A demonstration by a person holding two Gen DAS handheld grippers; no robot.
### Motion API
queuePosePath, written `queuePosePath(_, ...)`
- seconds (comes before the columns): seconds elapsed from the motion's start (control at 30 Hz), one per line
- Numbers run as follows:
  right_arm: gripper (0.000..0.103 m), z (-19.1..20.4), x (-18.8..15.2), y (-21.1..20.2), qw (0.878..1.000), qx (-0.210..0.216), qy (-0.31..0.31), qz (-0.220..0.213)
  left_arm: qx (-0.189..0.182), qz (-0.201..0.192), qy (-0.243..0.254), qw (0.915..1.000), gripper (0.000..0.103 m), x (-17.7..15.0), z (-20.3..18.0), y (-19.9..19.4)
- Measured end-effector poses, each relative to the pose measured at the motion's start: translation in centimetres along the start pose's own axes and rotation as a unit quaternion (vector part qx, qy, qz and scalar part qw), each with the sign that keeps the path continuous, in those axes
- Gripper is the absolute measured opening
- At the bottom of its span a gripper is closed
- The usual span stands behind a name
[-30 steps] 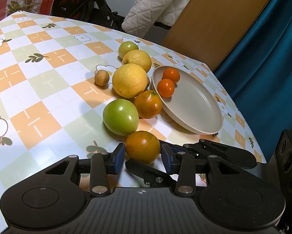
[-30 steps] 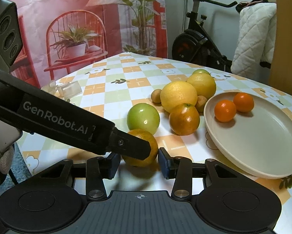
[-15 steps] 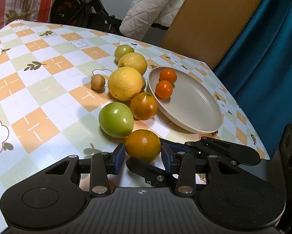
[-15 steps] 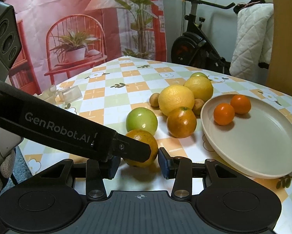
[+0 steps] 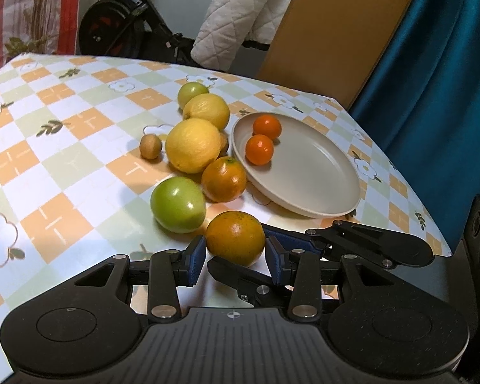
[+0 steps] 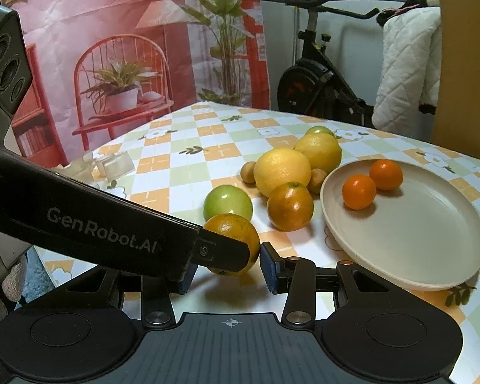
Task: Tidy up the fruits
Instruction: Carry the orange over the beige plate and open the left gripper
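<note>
An orange (image 5: 235,241) sits at the table's near edge. The blue pads of my left gripper (image 5: 235,256) are shut on its two sides. My right gripper (image 6: 227,272) comes in from the right and is shut on the same orange (image 6: 231,233); the left gripper's finger (image 6: 220,249) hides its left pad. A beige plate (image 5: 320,192) holds two small mandarins (image 5: 259,149). Beside the plate lie a green apple (image 5: 178,204), a second orange (image 5: 223,179), two lemons (image 5: 193,145), a small green fruit (image 5: 191,92) and a small brown fruit (image 5: 150,146).
The checked tablecloth (image 5: 63,166) drops off just behind both grippers and to the right of the plate. A clear plastic item (image 6: 111,166) lies at the far left edge. Behind the table stand an exercise bike (image 6: 316,86), a quilted cloth and a brown board.
In both views the plate and the loose fruit have slid down and to the left, and more of the room shows above. The orange has kept its place between both pairs of pads.
</note>
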State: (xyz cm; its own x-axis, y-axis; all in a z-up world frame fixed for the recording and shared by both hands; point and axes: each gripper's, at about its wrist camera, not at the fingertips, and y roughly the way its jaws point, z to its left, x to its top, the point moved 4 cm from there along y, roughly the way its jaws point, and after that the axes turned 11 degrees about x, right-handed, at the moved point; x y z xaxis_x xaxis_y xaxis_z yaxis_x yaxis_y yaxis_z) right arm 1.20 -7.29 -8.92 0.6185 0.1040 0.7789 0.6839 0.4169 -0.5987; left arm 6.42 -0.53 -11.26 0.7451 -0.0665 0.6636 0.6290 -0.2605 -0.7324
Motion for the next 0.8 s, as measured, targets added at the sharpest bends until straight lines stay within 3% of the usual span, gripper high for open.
queuePosePath(0.33, 0.039, -1.0, 1.5, -2.0, 0.999, -0.020, 0.000, -0.039, -0.013, -0.023, 0.035, 0.9990, 0.043, 2.4, -1.9, -1.1)
queuePosePath(0.63, 0.039, -3.1, 4.9, -3.7, 0.996, -0.045, -0.007, -0.079, -0.031, -0.046, 0.051, 0.9972, 0.043, 6.4, -3.9, -1.4)
queuePosePath(0.8, 0.039, -5.2, 5.8, -3.9, 0.995, -0.056, -0.003, -0.087, -0.040, -0.039, 0.050, 0.9972, 0.043, 8.0, -5.0, -0.2)
